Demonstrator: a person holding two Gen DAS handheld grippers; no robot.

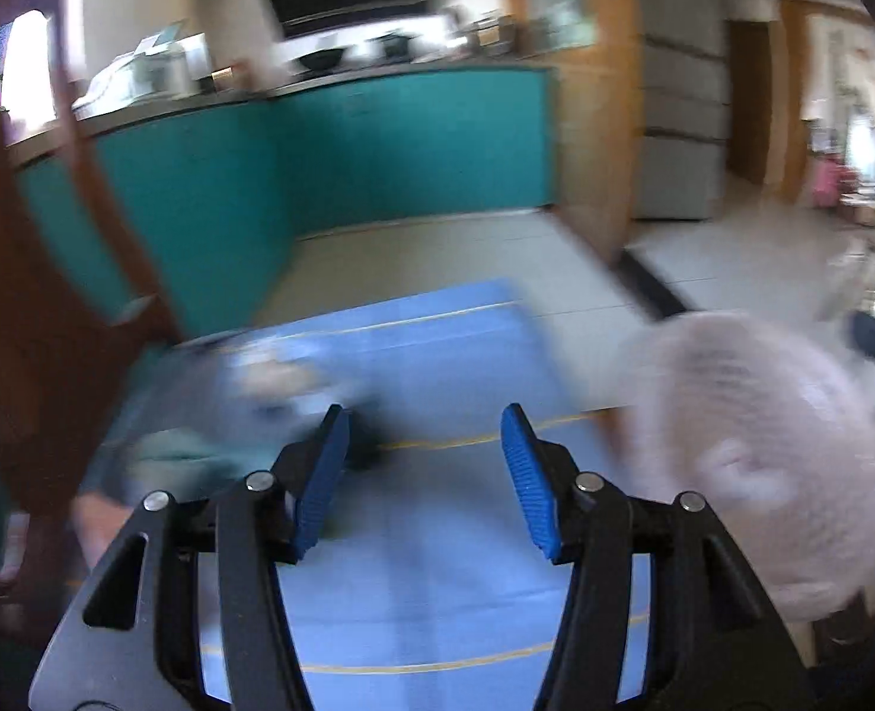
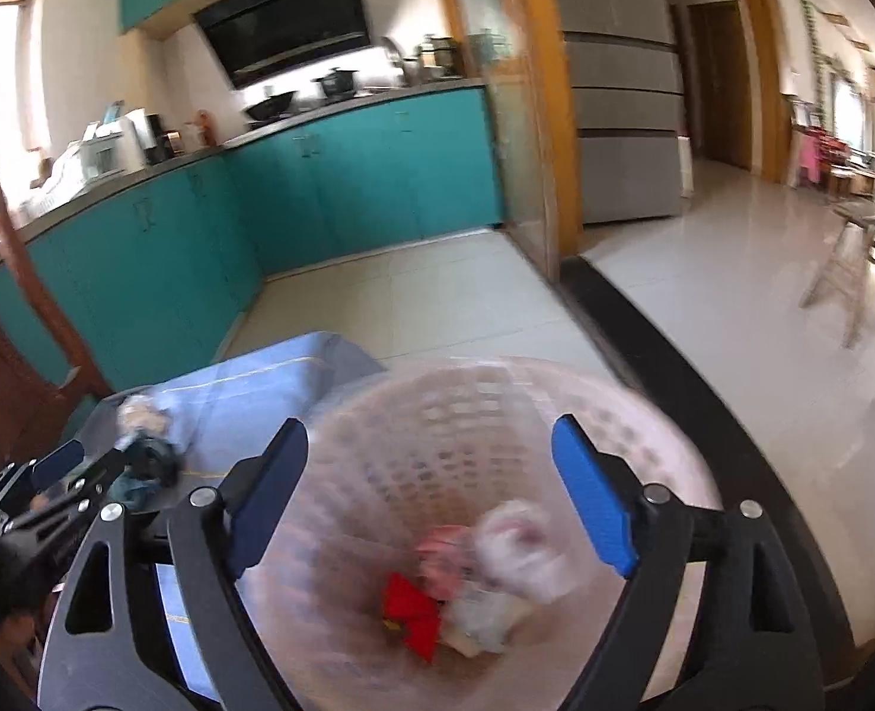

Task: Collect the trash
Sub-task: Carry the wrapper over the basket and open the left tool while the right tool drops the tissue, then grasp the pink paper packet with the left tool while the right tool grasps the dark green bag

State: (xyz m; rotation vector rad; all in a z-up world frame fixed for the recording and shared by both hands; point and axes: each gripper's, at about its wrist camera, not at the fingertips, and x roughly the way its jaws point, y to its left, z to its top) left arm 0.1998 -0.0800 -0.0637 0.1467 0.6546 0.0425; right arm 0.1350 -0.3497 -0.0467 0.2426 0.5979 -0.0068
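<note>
A pale pink perforated basket (image 2: 437, 415) stands at the right end of a blue-covered table (image 2: 248, 391); it also shows blurred in the left wrist view (image 1: 751, 450). It holds a red wrapper (image 2: 411, 607), a pink piece (image 2: 446, 551) and white crumpled trash (image 2: 517, 545). My right gripper (image 2: 431, 497) is open and empty above the basket's mouth. My left gripper (image 1: 425, 456) is open and empty over the blue cloth (image 1: 437, 563). Blurred crumpled trash (image 1: 277, 379) and a dark piece (image 1: 366, 444) lie just left of its left finger. The same trash pile (image 2: 141, 432) shows beside the left gripper (image 2: 88, 468) in the right wrist view.
A brown wooden chair (image 1: 52, 326) stands left of the table. Teal kitchen cabinets (image 2: 319, 178) run along the back under a counter with appliances. A wooden door frame (image 2: 544, 118) and a grey fridge (image 2: 621, 89) stand beyond on tiled floor (image 2: 704, 296).
</note>
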